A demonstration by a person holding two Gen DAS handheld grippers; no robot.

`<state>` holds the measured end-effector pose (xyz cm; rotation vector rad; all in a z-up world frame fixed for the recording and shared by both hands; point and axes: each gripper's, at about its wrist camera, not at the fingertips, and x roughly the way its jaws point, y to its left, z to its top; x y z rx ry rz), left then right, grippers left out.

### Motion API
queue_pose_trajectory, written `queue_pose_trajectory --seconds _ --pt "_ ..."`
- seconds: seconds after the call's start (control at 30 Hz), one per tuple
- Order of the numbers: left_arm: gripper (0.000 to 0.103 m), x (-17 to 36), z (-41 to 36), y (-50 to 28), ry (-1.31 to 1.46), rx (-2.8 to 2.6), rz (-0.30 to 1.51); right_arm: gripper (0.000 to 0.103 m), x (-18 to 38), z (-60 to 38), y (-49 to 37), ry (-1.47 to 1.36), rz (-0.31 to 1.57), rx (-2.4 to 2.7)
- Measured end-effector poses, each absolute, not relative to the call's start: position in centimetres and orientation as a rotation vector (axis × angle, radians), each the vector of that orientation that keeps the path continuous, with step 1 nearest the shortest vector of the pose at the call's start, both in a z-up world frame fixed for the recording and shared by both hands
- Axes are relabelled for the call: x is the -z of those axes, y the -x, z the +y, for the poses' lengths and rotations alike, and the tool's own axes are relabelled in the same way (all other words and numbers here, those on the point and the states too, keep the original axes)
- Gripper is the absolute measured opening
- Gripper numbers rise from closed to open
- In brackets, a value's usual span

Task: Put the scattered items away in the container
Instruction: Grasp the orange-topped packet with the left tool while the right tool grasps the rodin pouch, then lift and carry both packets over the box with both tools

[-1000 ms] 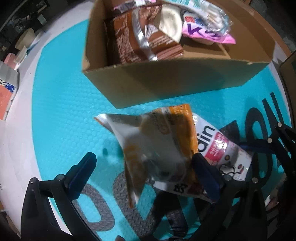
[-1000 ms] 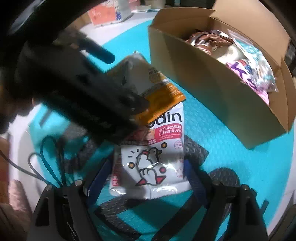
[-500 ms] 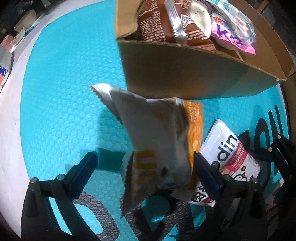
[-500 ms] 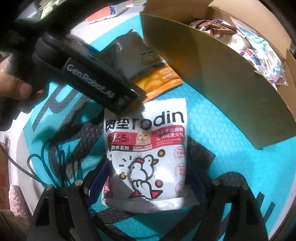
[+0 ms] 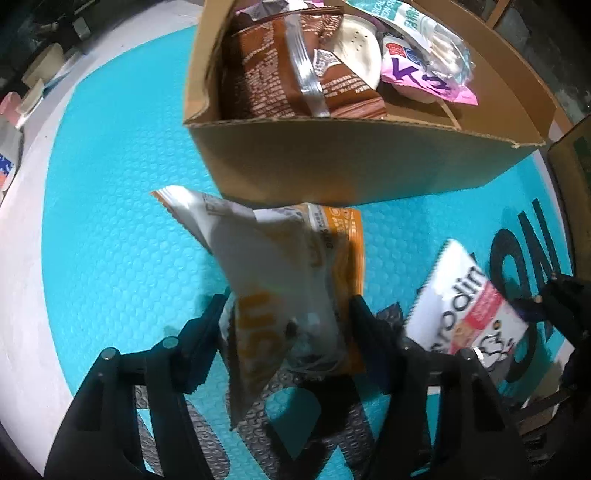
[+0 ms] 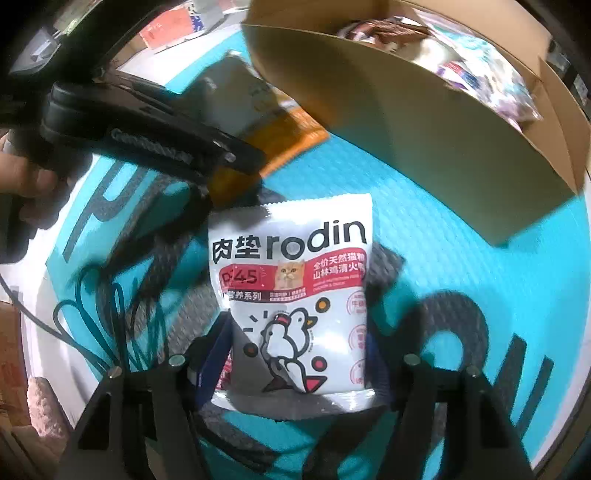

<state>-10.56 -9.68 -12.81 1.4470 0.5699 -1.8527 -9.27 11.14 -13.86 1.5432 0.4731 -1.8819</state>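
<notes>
teal bubble-textured mat [image 5: 110, 240] w/ big dark lettering is covering the round white tabletop [image 5: 33, 206] you are working over. cardboard box [image 5: 351, 166] is standing on the mat's far side, already holding a brown packet [image 5: 280, 74], a pink-and-white packet [image 5: 424, 74] and a clear-wrapped pack [image 5: 424, 26].

left gripper [image 5: 286, 314]: you are pointing it steeply down, and its jaws are closing on the orange-and-white pouch [image 5: 288, 273]; both fingers are pressing the pouch's lower sides, crumpling it. the pouch's top corner is reaching up to the box's near wall; whether it is clear of the mat, can't tell.

right gripper [image 6: 299, 354]: jaws are closing round the white rodin cat-food pouch [image 6: 295, 295], which is lying flat, print up, on the mat near the box. its fingers are meeting the pouch's lower edges, left edge buckling.

in the right wrist view your hand [image 6: 26, 181] is holding the left tool's black body, upper left, beside a dark cable [image 6: 107, 321] lying on the mat.
</notes>
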Motion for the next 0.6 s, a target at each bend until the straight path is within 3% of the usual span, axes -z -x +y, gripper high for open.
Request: queue_pose_trajectory --seconds 0.33,0.6 --pt "0.045 11.6 -7.9 10.9 -1.414 1.866 0.574 0.062 13.5 14.8 8.1 -1.605 0.370 1.918" --pt "0.041 10.6 -5.4 11.7 -1.439 1.897 0.526 0.056 12.8 15.6 8.2 -1.609 0.331 1.913"
